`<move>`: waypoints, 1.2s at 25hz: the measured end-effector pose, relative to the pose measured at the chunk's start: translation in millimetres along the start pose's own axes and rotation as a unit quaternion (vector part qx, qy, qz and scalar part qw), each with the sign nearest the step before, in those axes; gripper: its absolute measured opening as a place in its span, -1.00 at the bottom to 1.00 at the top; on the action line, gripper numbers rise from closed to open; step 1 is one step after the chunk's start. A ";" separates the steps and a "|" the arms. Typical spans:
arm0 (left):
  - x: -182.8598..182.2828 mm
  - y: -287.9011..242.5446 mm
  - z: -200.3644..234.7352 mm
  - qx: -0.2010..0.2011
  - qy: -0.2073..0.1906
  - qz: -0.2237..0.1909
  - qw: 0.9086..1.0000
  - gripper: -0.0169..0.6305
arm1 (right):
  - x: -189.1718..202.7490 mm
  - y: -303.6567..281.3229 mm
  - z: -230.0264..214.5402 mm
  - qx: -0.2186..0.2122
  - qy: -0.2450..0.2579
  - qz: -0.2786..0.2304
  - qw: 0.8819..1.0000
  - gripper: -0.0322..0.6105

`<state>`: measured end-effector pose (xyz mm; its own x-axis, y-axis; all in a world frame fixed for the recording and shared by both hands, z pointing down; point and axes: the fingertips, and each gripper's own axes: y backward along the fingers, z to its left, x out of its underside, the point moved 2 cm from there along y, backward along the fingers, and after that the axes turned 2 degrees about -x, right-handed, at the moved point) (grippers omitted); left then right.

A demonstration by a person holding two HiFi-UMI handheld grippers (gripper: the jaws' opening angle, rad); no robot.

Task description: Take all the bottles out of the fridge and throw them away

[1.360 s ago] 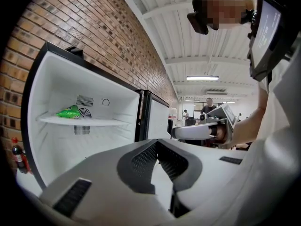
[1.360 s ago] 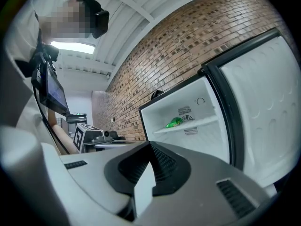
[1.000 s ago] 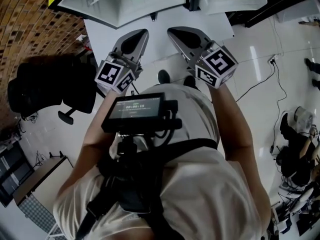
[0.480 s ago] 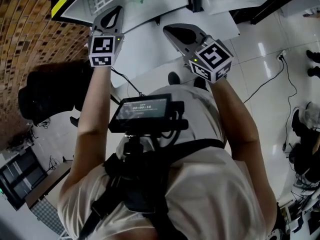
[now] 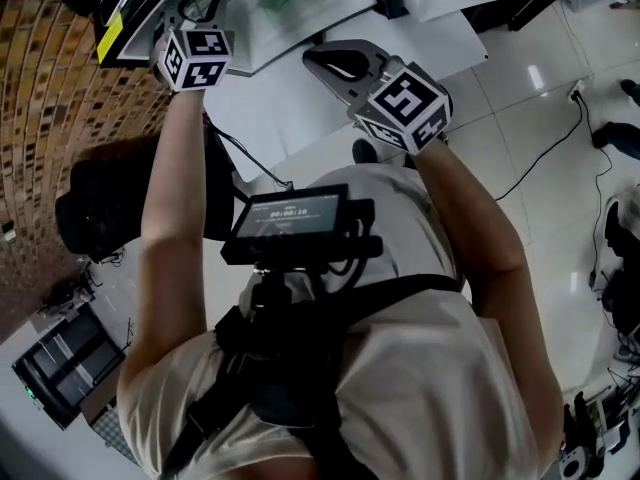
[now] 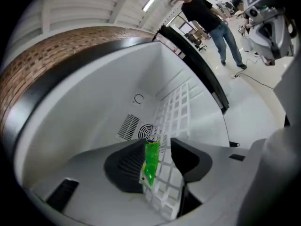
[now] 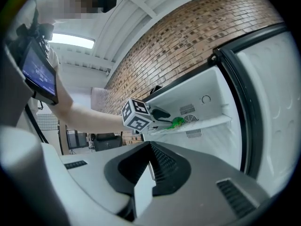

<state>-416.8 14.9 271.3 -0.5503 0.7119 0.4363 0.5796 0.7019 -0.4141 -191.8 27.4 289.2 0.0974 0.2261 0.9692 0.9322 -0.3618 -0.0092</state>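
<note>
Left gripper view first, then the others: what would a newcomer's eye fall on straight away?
The bright green bottle on the white wire shelf inside the open fridge, framed between the jaws of the left gripper, which have just been opening and do not press on it. Next, the right gripper, shut and empty, outside the fridge, with the brick wall beyond.
</note>
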 end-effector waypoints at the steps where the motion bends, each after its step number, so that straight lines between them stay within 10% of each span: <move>1: 2.7 -5.0 1.3 0.002 0.003 0.010 1.000 -0.38 | 1.0 0.3 0.9 0.001 -0.001 0.000 1.000 -0.89; 12: 29.2 -49.1 28.6 0.020 0.115 0.103 0.988 -0.15 | 8.0 9.3 0.6 0.032 -0.015 0.008 0.999 -0.89; 30: 19.5 -37.9 12.2 0.034 0.087 0.066 0.993 -0.41 | 11.0 17.4 -6.6 0.065 -0.028 0.002 0.998 -0.89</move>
<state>-456.8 2.4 285.8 -0.3570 0.7867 0.5036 0.5940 0.6073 -0.5276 -176.8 17.6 301.3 0.1178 0.2757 0.9540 0.9686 -0.2439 -0.0491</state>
